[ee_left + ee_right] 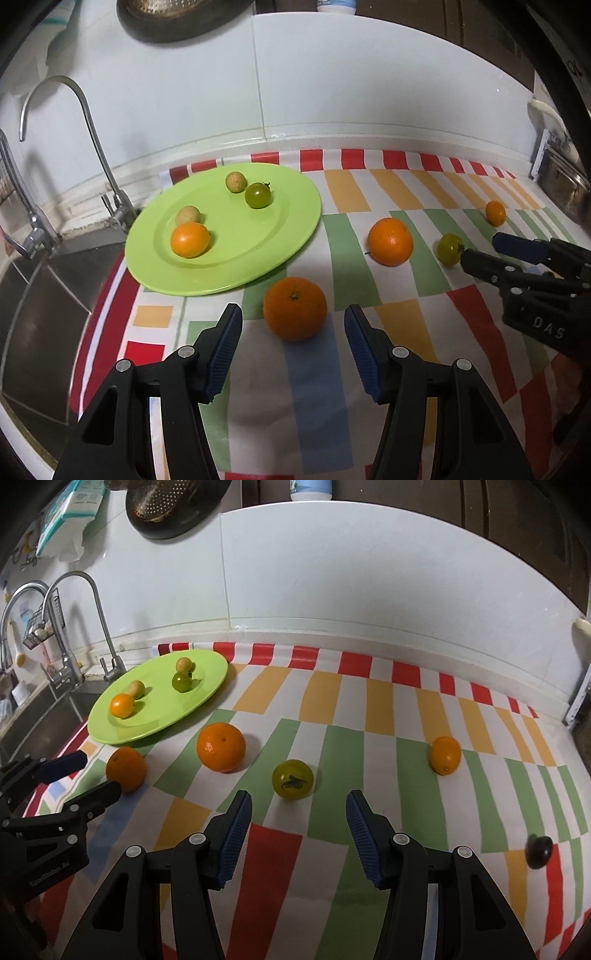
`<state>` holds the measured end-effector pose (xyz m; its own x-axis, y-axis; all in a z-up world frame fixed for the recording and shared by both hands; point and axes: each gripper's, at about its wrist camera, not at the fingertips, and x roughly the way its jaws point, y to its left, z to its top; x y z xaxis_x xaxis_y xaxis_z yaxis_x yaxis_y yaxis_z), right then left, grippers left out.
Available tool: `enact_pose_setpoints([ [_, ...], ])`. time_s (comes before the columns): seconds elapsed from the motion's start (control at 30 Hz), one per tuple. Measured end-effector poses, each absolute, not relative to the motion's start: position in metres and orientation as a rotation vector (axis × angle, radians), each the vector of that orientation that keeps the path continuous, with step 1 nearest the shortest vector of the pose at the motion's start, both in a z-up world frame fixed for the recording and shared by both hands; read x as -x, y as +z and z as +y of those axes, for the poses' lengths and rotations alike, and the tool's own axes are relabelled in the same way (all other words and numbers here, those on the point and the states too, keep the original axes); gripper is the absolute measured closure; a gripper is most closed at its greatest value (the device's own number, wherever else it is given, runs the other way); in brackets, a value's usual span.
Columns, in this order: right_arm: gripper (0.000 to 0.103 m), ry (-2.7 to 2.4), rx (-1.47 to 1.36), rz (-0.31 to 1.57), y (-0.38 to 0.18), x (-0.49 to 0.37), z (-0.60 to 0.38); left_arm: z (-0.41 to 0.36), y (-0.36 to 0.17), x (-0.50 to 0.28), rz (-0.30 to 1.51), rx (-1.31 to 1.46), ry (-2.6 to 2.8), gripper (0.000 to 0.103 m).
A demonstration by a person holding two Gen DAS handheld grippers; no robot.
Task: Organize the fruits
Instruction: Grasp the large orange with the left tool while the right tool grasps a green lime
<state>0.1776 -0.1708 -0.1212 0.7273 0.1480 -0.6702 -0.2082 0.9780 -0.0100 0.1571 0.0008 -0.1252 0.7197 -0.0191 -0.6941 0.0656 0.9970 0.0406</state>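
Orange mandarin (294,308) with green stem scar, both tongs gaping, empty

A striped cloth (332,709) is covering the surface, with a green plate (207,686) lying far left. Two oranges (221,746), a green tomato (292,779), a small orange fruit (445,755) and a dark fruit (539,851) are resting on the cloth.

A home kitchen: a steel sink (44,295) with curved taps (74,110), white wall tiles (332,74), and a colander (170,506) hanging above the cloth-covered desk (369,720).
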Motion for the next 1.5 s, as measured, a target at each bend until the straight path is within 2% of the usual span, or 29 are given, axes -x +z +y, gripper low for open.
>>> enact_pose_setpoints([
  [0.27,0.050,0.199,0.058,0.770,-0.132,-0.200,-0.169,-0.002,-0.134,-0.169,0.798,-0.059,-0.045,0.055],
  [0.57,0.063,0.219,0.031,0.805,-0.140,-0.214,-0.166,-0.001,-0.135,-0.176,0.800,-0.046,-0.049,0.062],
  [0.67,0.072,0.232,0.035,0.826,-0.141,-0.216,-0.165,-0.001,-0.134,-0.176,0.800,-0.044,-0.049,0.063],
  [1.5,0.073,0.299,0.053,0.710,-0.089,-0.171,-0.154,0.001,-0.085,-0.138,0.674,-0.026,-0.081,0.063],
])
